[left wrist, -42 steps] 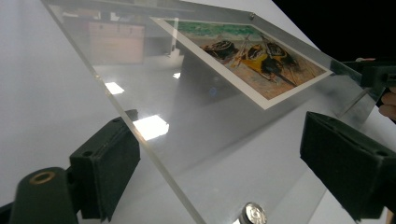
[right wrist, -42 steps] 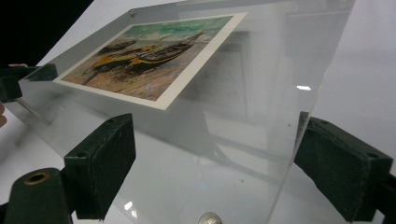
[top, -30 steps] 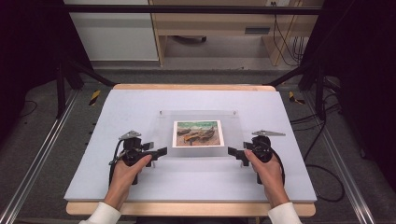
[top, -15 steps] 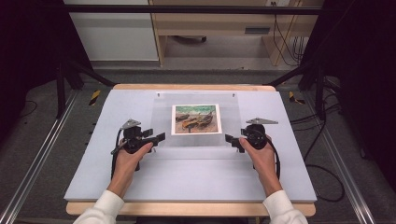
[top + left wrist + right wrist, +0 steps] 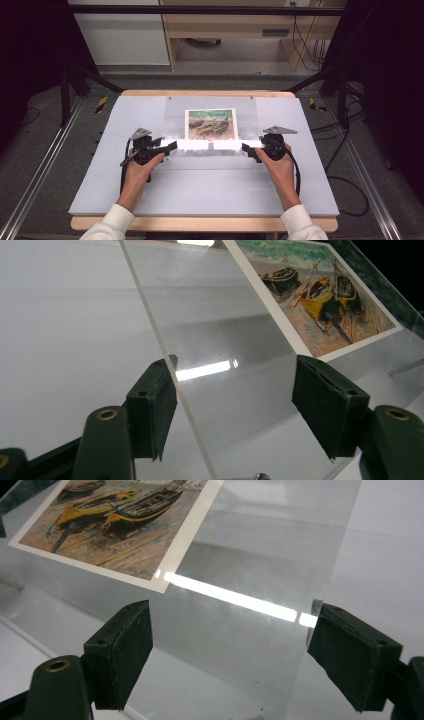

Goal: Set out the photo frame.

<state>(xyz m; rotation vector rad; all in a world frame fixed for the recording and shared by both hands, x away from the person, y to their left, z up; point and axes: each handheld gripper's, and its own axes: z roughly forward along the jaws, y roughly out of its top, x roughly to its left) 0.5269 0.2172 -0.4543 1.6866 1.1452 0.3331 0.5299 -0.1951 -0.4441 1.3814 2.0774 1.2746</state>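
Note:
A clear acrylic sheet [image 5: 175, 120] with a print of beached boats [image 5: 210, 124] in its middle lies toward the far half of the white table [image 5: 200, 190]. My left gripper [image 5: 172, 146] is at the sheet's near left corner and my right gripper [image 5: 247, 148] at its near right corner. In the left gripper view the jaws of the left gripper [image 5: 232, 405] stand wide apart, with the sheet [image 5: 215, 330] and its edge running between them and the print [image 5: 320, 290] beyond. The right gripper [image 5: 230, 650] is likewise open around the sheet [image 5: 265, 545], near the print [image 5: 115, 520].
A lamp's glare runs along the sheet's near edge [image 5: 210, 145]. Wooden furniture [image 5: 225, 30] stands behind the table. Yellow-and-black items lie on the floor at the far left [image 5: 101, 104] and far right [image 5: 312, 104]. Cables [image 5: 345, 170] trail on the right.
Both grippers and the sheet with its print have moved away from the person toward the table's far side, mostly in the first half second.

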